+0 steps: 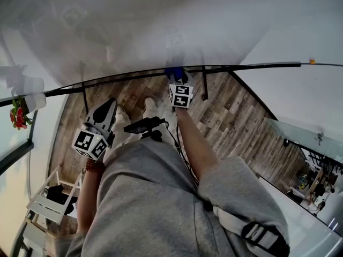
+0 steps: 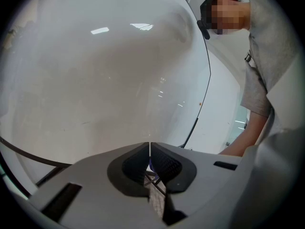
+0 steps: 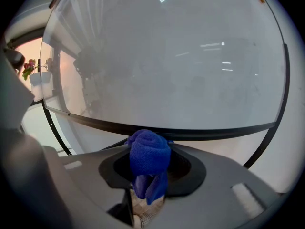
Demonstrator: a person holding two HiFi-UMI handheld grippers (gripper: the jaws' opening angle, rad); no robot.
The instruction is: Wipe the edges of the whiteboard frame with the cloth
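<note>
A view from the person's head, looking steeply down. A large whiteboard (image 1: pixel 161 25) fills the top of the view, and the black lower edge of its frame (image 1: pixel 241 67) runs as one long line from left to right, bowed slightly by the lens. The right gripper (image 1: pixel 178 80) reaches forward from an outstretched bare forearm (image 1: pixel 195 143) and meets that edge near the middle of its length. The gripper's jaws are clamped on a blue cloth (image 3: pixel 149 154). In the right gripper view the cloth is bunched into a short thick roll standing lengthwise between the jaws, so its long axis follows the gripper's reach and crosses the frame line. Its rounded end points at the frame and overlaps the black strip, and its loose tails hang back toward the camera. The left gripper (image 2: pixel 150 157) is held lower and to the left, well apart from the frame and above the wooden plank floor (image 1: pixel 236 122). Its jaws are pressed together with only a hairline slit between them and nothing caught there, and it faces the pale board surface. The person's grey top (image 1: pixel 161 197) fills the bottom of the head view. At the far left are red flowers (image 1: pixel 17 116) and, lower down, a white rack (image 1: pixel 48 202).
</note>
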